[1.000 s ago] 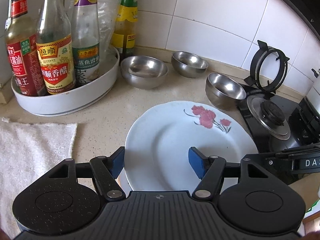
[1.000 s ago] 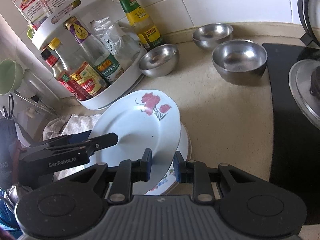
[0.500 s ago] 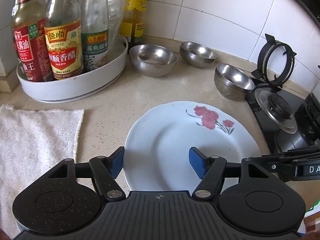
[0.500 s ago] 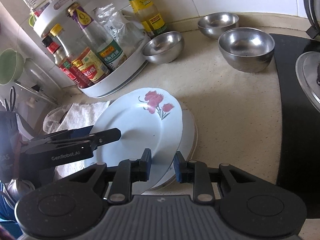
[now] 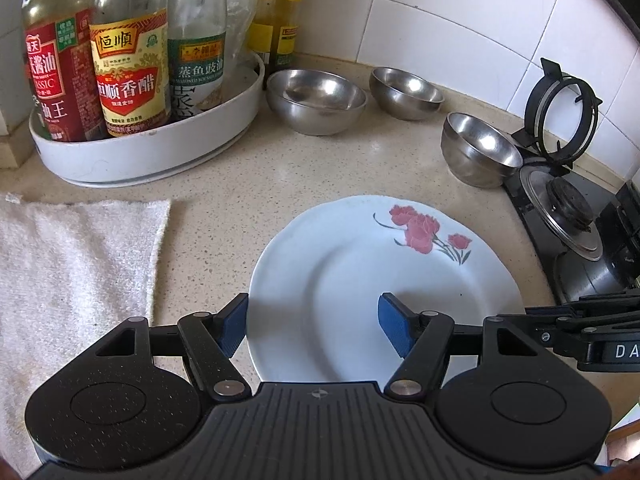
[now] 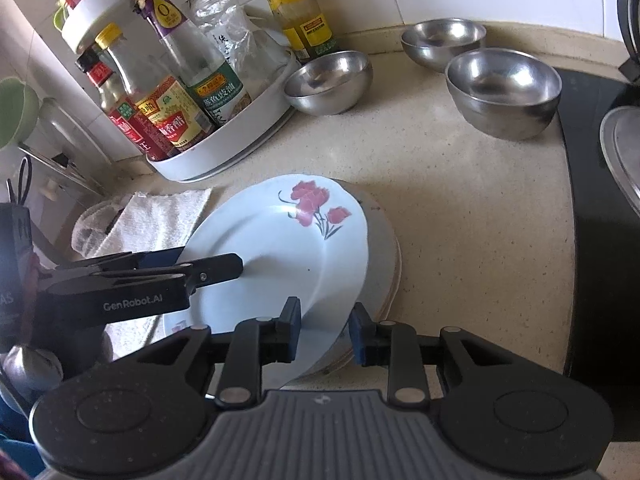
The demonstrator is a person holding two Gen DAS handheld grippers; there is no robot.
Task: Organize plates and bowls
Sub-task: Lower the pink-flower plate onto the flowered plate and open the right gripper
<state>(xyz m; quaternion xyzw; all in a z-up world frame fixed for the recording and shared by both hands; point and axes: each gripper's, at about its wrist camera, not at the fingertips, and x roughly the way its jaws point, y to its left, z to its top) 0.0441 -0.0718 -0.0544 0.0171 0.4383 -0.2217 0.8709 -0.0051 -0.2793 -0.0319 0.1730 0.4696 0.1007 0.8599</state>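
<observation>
A white plate with red flowers (image 6: 272,248) lies tilted, its far right side on a stack of plates (image 6: 384,264). My right gripper (image 6: 325,326) is shut on its near rim. My left gripper (image 5: 312,326) stands open across the left rim of the same plate (image 5: 360,280), one pad outside the edge and one above the plate's middle. In the right wrist view the left gripper (image 6: 208,260) comes in from the left. Three steel bowls (image 5: 316,100) (image 5: 406,88) (image 5: 478,152) stand apart at the back of the counter.
A white turntable tray (image 5: 160,152) with several sauce bottles stands at the back left. A white towel (image 5: 72,260) lies left of the plates. The black stove (image 5: 572,216) with its burner and a raised pan ring (image 5: 564,116) borders the counter on the right.
My right gripper has brought the flowered plate a little lower and further over the stack. The left gripper has stayed at the plate's left rim, still open.
</observation>
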